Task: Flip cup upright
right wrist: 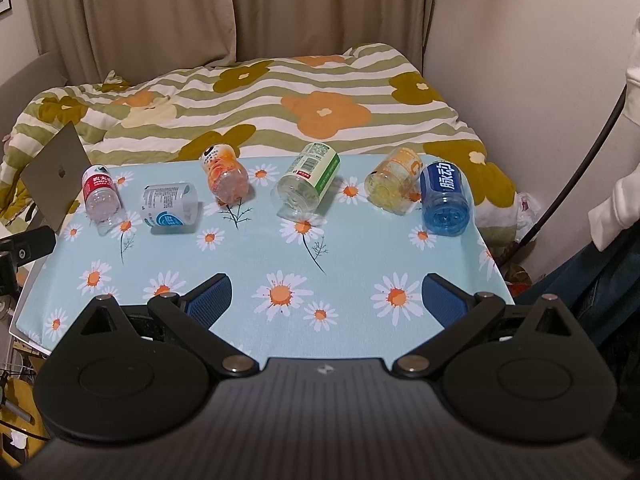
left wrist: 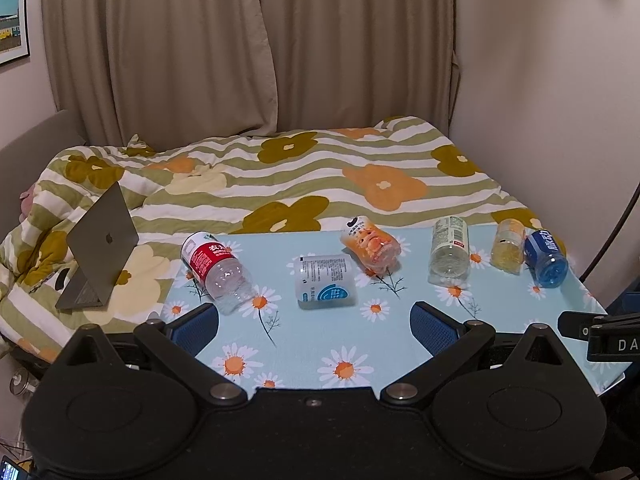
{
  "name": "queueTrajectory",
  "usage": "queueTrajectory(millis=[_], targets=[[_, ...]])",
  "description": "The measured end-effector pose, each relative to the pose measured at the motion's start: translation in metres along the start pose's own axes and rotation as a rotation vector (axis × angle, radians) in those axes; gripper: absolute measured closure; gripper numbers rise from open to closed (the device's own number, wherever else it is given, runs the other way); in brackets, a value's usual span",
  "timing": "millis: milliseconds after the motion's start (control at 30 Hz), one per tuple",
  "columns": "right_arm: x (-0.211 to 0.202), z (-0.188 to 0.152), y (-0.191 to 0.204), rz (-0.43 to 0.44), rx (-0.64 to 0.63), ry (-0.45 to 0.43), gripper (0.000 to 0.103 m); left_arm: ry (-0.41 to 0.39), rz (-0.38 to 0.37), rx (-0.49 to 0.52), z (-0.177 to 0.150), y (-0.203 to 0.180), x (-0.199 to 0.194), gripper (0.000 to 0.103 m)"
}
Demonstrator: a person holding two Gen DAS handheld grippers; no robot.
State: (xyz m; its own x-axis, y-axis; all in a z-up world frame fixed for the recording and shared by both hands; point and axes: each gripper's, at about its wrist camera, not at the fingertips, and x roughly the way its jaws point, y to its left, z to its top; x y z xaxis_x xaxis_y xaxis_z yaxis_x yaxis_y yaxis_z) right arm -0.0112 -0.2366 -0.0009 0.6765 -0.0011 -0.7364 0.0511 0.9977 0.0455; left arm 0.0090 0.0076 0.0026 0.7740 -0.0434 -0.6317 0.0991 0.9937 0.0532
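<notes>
Several cut plastic bottle cups lie on their sides in a row on the daisy tablecloth (left wrist: 312, 344): red-label (left wrist: 216, 266), white-blue (left wrist: 325, 281), orange (left wrist: 371, 249), green-white (left wrist: 449, 250), yellow (left wrist: 508, 245) and blue (left wrist: 546, 257). The right wrist view shows them too: red (right wrist: 101, 194), white-blue (right wrist: 170, 204), orange (right wrist: 225, 178), green-white (right wrist: 308, 180), yellow (right wrist: 394, 182), blue (right wrist: 445, 200). My left gripper (left wrist: 314, 326) is open and empty, near the table's front, short of the white-blue cup. My right gripper (right wrist: 326, 300) is open and empty over the front of the table.
A bed with a flowered quilt (left wrist: 280, 184) lies beyond the table. An open laptop (left wrist: 100, 248) sits on it at left. Curtains (left wrist: 200, 48) hang behind, a wall (left wrist: 540, 80) at right. A black clamp (left wrist: 600, 332) sticks in at the table's right edge.
</notes>
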Motion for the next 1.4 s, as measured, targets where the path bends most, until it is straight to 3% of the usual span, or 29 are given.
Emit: queueTrajectory(millis=[567,933,1167,1400], targets=[[-0.002,0.001,0.002,-0.002,0.001,-0.004,0.000,-0.006,-0.017,0.000,0.001,0.005,-0.001,0.000],[-0.002,0.003,0.009,-0.032,0.068,-0.010,0.000,0.001,-0.077,0.019,0.007,0.020,0.005,0.000],[0.023,0.012,-0.022,-0.011,0.081,0.004,0.000,0.060,-0.063,-0.019,0.009,0.006,0.031,0.000],[0.065,0.044,-0.076,0.014,0.032,0.026,0.000,0.137,0.014,-0.106,0.014,-0.021,0.056,0.000]])
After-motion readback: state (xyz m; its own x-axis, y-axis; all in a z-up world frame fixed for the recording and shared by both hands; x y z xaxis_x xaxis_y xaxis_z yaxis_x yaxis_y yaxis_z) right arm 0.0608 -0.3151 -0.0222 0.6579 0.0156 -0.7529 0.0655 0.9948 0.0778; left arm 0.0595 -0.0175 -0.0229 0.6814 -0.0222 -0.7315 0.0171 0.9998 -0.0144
